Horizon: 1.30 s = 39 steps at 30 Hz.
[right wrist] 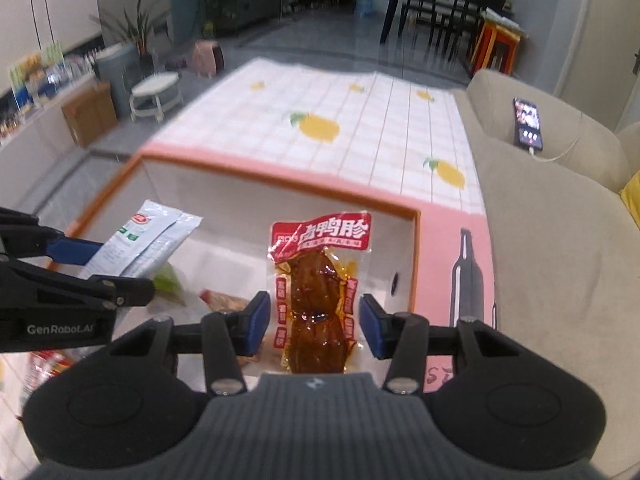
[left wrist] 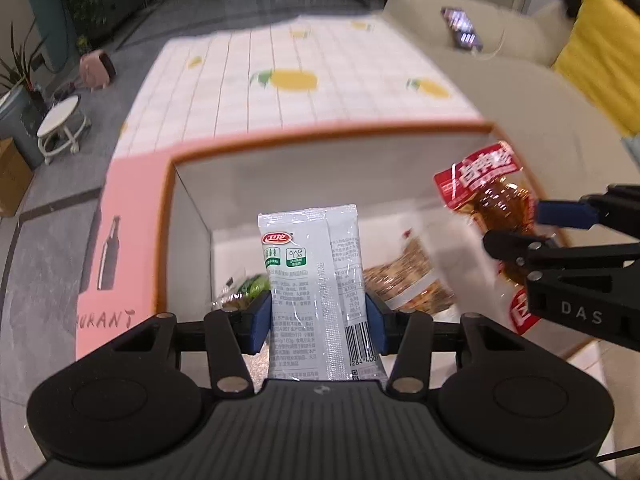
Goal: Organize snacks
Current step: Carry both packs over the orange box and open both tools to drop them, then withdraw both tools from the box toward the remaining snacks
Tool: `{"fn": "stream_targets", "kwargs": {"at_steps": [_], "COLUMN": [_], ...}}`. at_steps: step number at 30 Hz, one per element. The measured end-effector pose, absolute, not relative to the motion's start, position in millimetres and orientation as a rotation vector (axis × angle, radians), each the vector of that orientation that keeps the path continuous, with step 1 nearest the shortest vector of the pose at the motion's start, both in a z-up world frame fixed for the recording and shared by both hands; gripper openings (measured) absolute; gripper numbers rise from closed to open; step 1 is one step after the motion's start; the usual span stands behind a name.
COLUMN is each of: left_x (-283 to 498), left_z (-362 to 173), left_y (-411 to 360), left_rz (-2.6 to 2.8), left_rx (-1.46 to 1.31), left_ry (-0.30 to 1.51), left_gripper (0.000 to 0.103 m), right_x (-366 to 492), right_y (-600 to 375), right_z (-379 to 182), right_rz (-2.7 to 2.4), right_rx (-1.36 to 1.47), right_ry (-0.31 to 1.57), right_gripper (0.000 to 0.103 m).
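My left gripper (left wrist: 318,320) is shut on a grey-white snack packet (left wrist: 312,264), held upright over an open pink box with an orange rim (left wrist: 320,136) and white inside. My right gripper (right wrist: 314,320) is shut on a red packet of brown braised meat (right wrist: 316,300), also over the box (right wrist: 417,256). Each gripper shows in the other's view: the right gripper (left wrist: 528,228) with the red packet (left wrist: 488,200) at the right, the left gripper (right wrist: 120,270) with the grey packet (right wrist: 140,240) at the left. Inside the box lie a green packet (left wrist: 248,288) and a brownish packet (left wrist: 408,276).
The box stands on a table with a lemon-print checked cloth (right wrist: 360,120). A beige sofa (right wrist: 540,240) runs along the right, with a phone (right wrist: 528,122) on its arm and a yellow cushion (left wrist: 600,60). A white round stool (left wrist: 62,124) and plants stand left on the floor.
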<state>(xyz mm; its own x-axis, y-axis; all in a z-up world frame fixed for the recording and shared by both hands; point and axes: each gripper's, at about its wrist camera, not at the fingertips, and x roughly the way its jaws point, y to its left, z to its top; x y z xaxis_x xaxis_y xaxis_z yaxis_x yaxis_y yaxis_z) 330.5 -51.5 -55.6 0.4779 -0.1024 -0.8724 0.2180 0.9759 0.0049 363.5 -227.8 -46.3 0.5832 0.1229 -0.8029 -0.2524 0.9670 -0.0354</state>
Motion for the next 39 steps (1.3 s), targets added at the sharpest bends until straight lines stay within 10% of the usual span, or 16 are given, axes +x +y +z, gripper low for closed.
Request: {"fn": "stream_targets", "kwargs": {"at_steps": [23, 39], "left_x": [375, 369], "left_z": [-95, -82], "left_y": [-79, -73], "left_rz": [-0.157, -0.162], "left_rx": [0.287, 0.281], "left_ry": [1.142, 1.084], "left_gripper": [0.057, 0.076], "right_x": [411, 407], "right_y": [-193, -194], "right_z": [-100, -90], "right_rz": [0.17, 0.17], "right_rx": [-0.336, -0.336], "right_ry": [1.074, 1.054], "right_gripper": [0.05, 0.057]}}
